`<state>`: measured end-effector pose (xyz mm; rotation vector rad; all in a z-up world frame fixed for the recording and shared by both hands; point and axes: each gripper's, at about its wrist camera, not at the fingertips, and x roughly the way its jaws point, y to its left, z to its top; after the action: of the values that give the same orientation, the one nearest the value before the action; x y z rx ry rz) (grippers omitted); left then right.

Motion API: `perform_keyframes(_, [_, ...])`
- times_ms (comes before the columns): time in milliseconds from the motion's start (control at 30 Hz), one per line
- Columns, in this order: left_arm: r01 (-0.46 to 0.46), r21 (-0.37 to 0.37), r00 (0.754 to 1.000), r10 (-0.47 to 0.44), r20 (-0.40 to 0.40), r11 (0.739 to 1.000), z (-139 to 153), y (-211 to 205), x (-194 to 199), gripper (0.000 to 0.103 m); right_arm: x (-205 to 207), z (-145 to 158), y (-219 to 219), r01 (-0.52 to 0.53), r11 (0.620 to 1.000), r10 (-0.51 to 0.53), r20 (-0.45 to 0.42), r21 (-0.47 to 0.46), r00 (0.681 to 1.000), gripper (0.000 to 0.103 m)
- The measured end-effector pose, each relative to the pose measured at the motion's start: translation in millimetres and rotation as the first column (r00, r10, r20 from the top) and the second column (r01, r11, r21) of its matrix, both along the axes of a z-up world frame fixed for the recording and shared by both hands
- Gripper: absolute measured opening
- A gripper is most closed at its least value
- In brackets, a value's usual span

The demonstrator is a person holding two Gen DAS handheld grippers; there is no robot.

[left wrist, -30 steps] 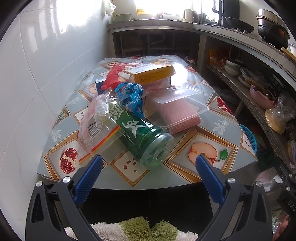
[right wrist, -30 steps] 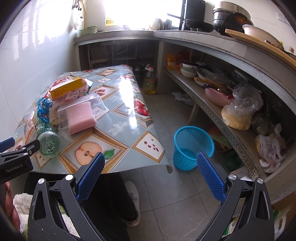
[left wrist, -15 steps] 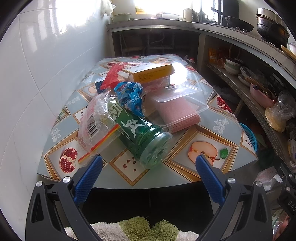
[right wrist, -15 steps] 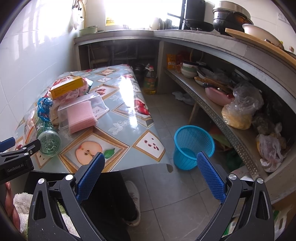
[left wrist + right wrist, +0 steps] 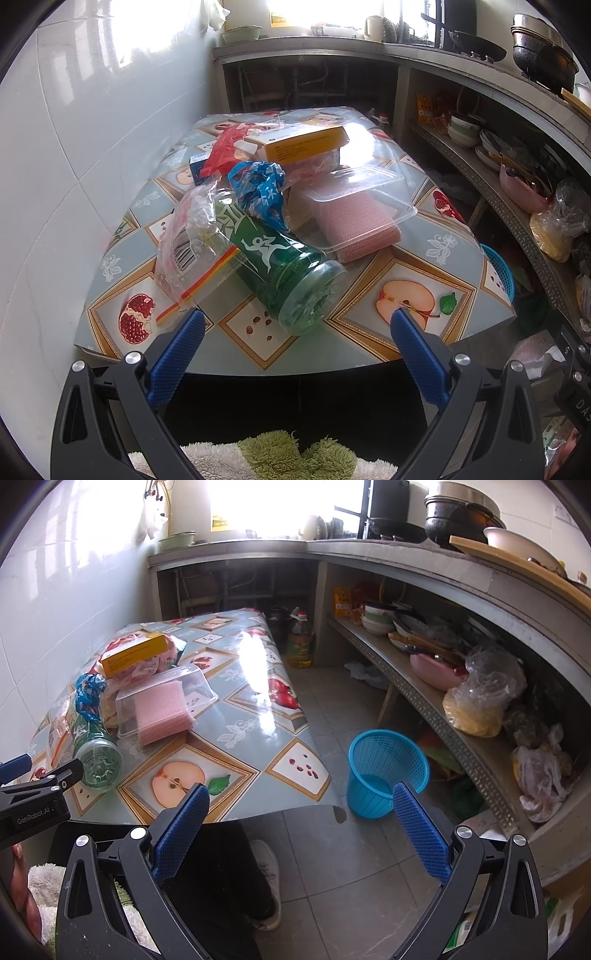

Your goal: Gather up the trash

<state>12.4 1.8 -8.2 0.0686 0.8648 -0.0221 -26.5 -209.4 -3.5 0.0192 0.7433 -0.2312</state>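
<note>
Trash is piled on the fruit-patterned table (image 5: 424,258): a green plastic bottle (image 5: 284,266) lying on its side, a clear zip bag (image 5: 192,243), a blue wrapper (image 5: 262,188), a clear plastic box with a pink pad (image 5: 358,214), a yellow carton (image 5: 303,142) and a red wrapper (image 5: 225,147). My left gripper (image 5: 293,325) hangs open just short of the table's near edge, facing the bottle's base. My right gripper (image 5: 301,797) is open over the floor beside the table. A blue mesh bin (image 5: 384,771) stands on the floor to its right.
A white tiled wall (image 5: 55,166) borders the table on the left. A concrete counter and shelf (image 5: 443,686) with bowls, bags and pots run along the right. An oil bottle (image 5: 300,642) stands on the floor. A person's dark trouser leg and shoe (image 5: 266,882) are below.
</note>
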Motion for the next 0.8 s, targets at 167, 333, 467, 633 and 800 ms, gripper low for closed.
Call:
perform_keyframes(167, [0.001,0.000,1.000,-0.001,0.000,1.000,0.1,-0.3,-0.1,0.098,0.5,-0.4,0.7,0.000,1.000,0.000,-0.001,0.000,1.000,0.096])
perform_keyframes(333, [0.001,0.001,1.000,-0.001,-0.006,1.000,-1.6,0.5,0.2,0.098,1.0,0.2,0.6,0.000,1.000,0.000,-0.001,0.001,1.000,0.096])
perform_keyframes(467, [0.000,0.000,1.000,0.000,-0.006,1.000,-2.1,0.5,-0.2,0.098,1.4,0.0,0.9,0.001,1.000,-0.001,-0.002,0.001,1.000,0.096])
perform_keyframes(633, [-0.001,0.000,1.000,0.001,-0.007,1.000,-2.3,0.4,0.2,0.098,1.8,0.5,0.6,0.001,1.000,-0.001,-0.002,0.002,1.000,0.096])
perform_keyframes(800, [-0.005,0.003,1.000,0.005,0.004,1.000,-1.4,2.2,1.5,0.098,2.5,-0.1,0.7,-0.001,1.000,0.001,-0.005,0.004,1.000,0.096])
